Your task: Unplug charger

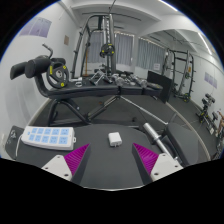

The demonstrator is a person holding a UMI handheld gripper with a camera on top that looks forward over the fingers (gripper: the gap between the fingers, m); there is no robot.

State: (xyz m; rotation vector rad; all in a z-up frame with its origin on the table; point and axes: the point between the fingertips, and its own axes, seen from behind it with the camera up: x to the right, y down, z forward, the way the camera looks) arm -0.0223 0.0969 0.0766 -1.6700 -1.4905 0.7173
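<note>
1. While the gripper hovers over the dark surface, I log its jaws as standing wide apart, the purple pads facing each other across a broad gap, with nothing held and nothing touched.
2. Just ahead of the fingers, roughly on their centre line but nearer the right one, I list a small white block lying on the dark surface; I judge it to be the charger, though its prongs and any socket are too small to make out.
3. Beside it to the right I note a pale cable or rod running diagonally away; whether it joins the block I cannot tell.
4. Ahead of the left finger: a flat white tray-like item with bluish squares, apart from the charger.
5. Beyond the surface: gym equipment, namely a black weight frame and a padded machine at left.
6. Step in hand, by my reading: approach, grasp not yet made.
7. Next move calls for advancing until the block sits between the pads, closing on its sides, then pulling straight away from whatever it is seated in.
</note>
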